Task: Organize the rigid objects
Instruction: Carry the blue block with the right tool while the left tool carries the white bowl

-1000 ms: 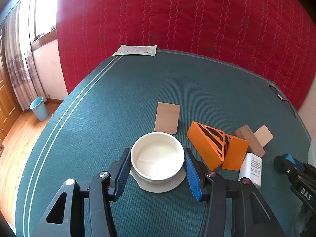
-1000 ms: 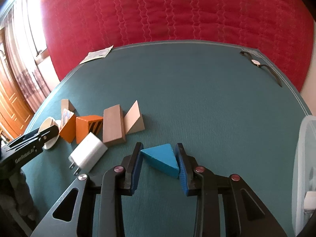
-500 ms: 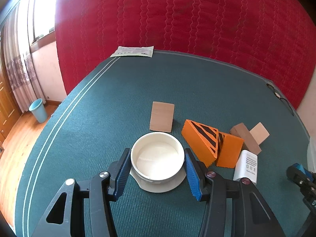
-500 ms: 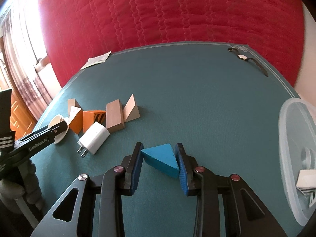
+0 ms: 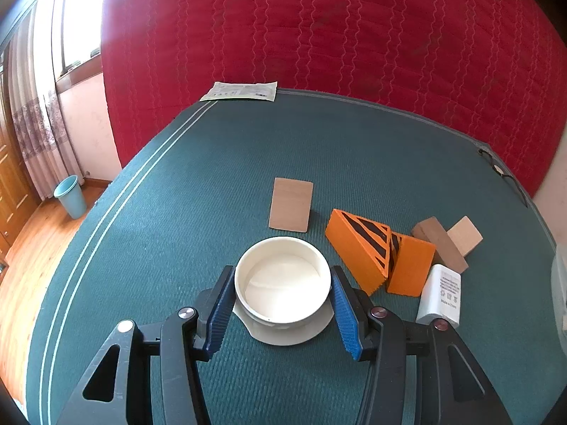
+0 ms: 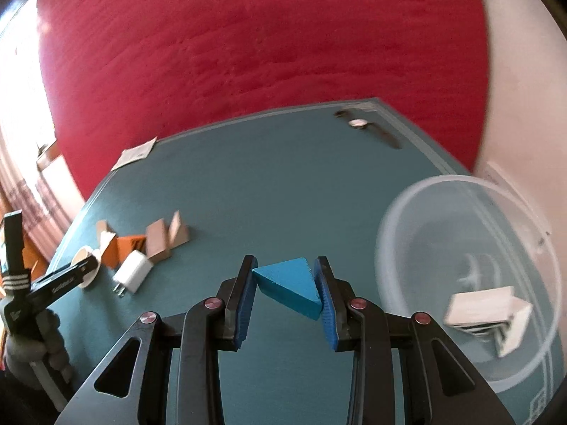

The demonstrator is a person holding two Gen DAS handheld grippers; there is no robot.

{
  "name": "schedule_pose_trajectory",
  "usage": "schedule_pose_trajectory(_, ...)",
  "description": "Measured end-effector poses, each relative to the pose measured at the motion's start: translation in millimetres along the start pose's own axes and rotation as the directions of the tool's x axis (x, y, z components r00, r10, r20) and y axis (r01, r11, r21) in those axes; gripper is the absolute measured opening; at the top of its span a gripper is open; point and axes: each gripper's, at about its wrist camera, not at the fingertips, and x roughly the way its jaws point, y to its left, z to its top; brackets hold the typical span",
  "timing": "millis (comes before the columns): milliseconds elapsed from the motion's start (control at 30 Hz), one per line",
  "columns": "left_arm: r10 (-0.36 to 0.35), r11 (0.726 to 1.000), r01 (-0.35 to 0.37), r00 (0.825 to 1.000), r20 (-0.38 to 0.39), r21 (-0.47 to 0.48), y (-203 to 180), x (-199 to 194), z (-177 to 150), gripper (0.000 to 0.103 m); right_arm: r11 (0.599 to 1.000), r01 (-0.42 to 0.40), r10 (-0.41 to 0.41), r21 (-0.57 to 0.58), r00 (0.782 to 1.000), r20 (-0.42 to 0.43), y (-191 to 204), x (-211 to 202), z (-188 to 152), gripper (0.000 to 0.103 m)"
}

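My right gripper [image 6: 285, 285] is shut on a blue wedge block [image 6: 288, 285] and holds it above the green table, left of a clear plastic bowl [image 6: 418, 212] that holds a white block [image 6: 485, 310]. My left gripper [image 5: 281, 301] is shut on a white cup [image 5: 283, 279] that stands on a white saucer [image 5: 301, 333]. To its right lie two orange striped wedges [image 5: 358, 248], a brown block [image 5: 439, 244], a tan wedge [image 5: 466, 235] and a white charger [image 5: 441, 294]. A flat brown card [image 5: 291, 203] lies beyond the cup.
The green table [image 5: 212, 177] ends at a red quilted wall behind. A paper sheet [image 5: 241, 91] lies at the far left edge and a wristwatch [image 6: 368, 127] at the far right. A blue bin [image 5: 71, 196] stands on the wooden floor at left.
My right gripper has lifted and swung right with the blue wedge, bringing the clear bowl into view. My left gripper stays on the cup and has pulled back slightly.
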Motion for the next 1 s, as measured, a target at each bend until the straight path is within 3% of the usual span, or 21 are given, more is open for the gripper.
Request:
schedule_pose_trajectory(233,-0.005,1.0,0.004,1.0,-0.015,-0.009,-2.6,-5.6,-5.9,0.055,0.993,0.099,-0.102,0.072,0.994,0.036,-42.4,-12.8,4.6,0.034)
schedule_pose_trajectory(533,-0.027,1.0,0.027,1.0,0.008,-0.003,-14.9,-24.8,-4.3,0.055,0.961,0.232,-0.244,0.148,0.967,0.067,-95.7,-28.3,13.9,0.034)
schedule_pose_trajectory(1000,-0.093,0.993,0.089,0.995,0.042,0.078,-61.2,-48.3,2.4,0.055,0.932,0.288,-0.306,0.22,0.951,0.05,-137.9,-35.6,6.9,0.035)
